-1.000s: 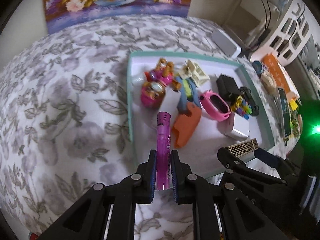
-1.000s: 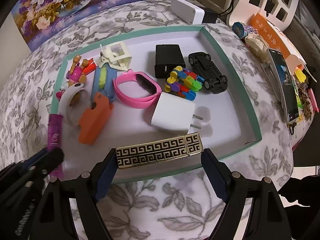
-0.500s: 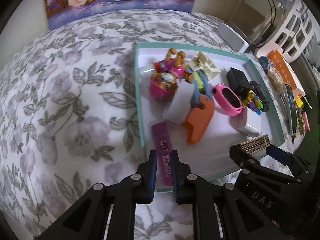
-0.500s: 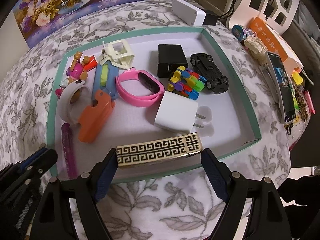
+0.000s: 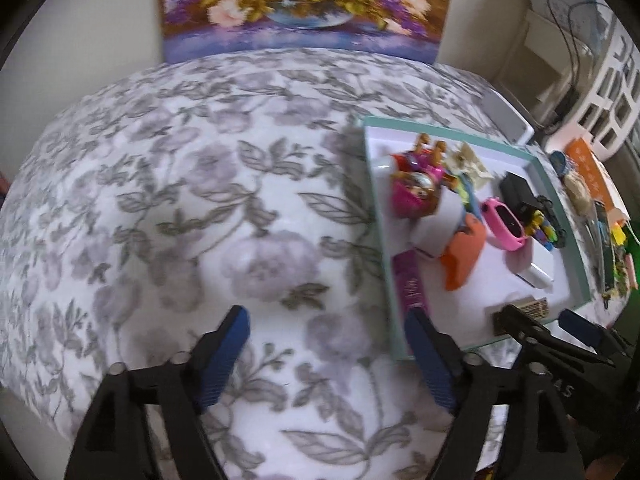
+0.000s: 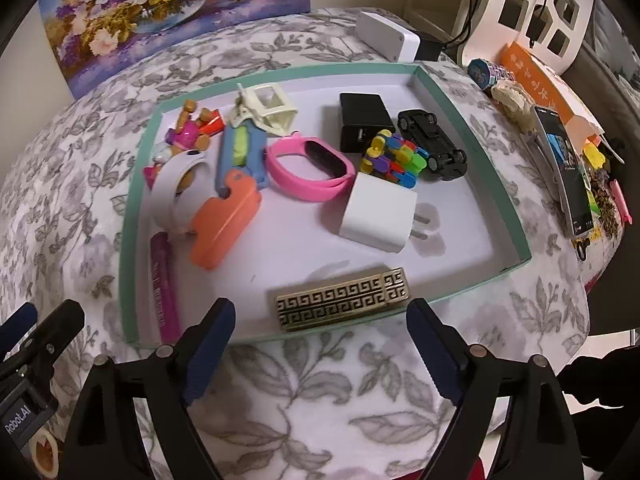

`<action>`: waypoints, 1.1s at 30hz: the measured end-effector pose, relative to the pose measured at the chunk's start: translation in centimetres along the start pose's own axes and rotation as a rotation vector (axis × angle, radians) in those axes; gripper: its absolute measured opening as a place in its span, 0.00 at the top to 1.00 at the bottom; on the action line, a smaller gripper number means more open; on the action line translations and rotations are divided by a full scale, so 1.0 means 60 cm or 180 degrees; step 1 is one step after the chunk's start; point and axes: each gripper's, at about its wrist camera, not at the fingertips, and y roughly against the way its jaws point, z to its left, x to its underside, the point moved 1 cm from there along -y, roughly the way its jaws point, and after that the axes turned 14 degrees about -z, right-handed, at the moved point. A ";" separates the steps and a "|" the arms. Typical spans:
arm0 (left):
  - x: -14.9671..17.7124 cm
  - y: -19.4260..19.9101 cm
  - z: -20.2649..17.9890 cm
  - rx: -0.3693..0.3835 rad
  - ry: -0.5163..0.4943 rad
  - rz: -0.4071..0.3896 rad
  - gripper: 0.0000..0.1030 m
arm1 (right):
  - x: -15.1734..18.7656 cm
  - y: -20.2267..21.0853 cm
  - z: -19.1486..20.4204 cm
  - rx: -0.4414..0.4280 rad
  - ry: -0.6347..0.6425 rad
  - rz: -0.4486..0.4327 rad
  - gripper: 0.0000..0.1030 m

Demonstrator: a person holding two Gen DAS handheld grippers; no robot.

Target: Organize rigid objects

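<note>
A teal-rimmed tray (image 6: 132, 200) holds several small objects: a white charger (image 6: 378, 216), a pink band (image 6: 308, 168), an orange piece (image 6: 224, 220), a black toy car (image 6: 434, 144). Along the tray's left wall lies a purple tube (image 6: 164, 280), also seen in the left wrist view (image 5: 410, 284). A gold patterned bar (image 6: 342, 300) rests just inside the front rim. My right gripper (image 6: 320, 312) stands open around the bar, and the left finger is clearly apart from it. My left gripper (image 5: 324, 320) is open and holds nothing, over the floral cloth left of the tray (image 5: 376, 200).
The floral cloth (image 5: 180, 200) stretches wide to the left of the tray. A flower painting (image 5: 304, 4) leans at the back. To the tray's right lie a phone (image 6: 564, 168), an orange box (image 6: 540, 80) and small clutter. Behind the tray stands a white box (image 6: 386, 36).
My left gripper let go of the purple tube in the tray, opened wide and swung left over the cloth. My right gripper opened, leaving the gold bar inside the front rim.
</note>
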 end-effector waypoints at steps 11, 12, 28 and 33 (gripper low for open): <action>0.008 0.039 0.068 -0.0351 0.0244 -0.0279 0.00 | 0.018 0.038 0.033 -0.0005 0.0169 -0.0186 0.10; 0.008 0.044 0.074 -0.0351 0.0285 -0.0314 0.00 | 0.018 0.043 0.035 0.0007 0.0172 -0.0226 0.10; 0.000 0.086 0.126 -0.0475 0.0610 -0.0538 0.00 | 0.006 0.112 0.079 -0.0020 0.0362 -0.0854 0.10; -0.001 0.088 0.126 -0.0569 0.0529 -0.0528 0.00 | 0.003 0.128 0.092 -0.0036 0.0398 -0.1031 0.10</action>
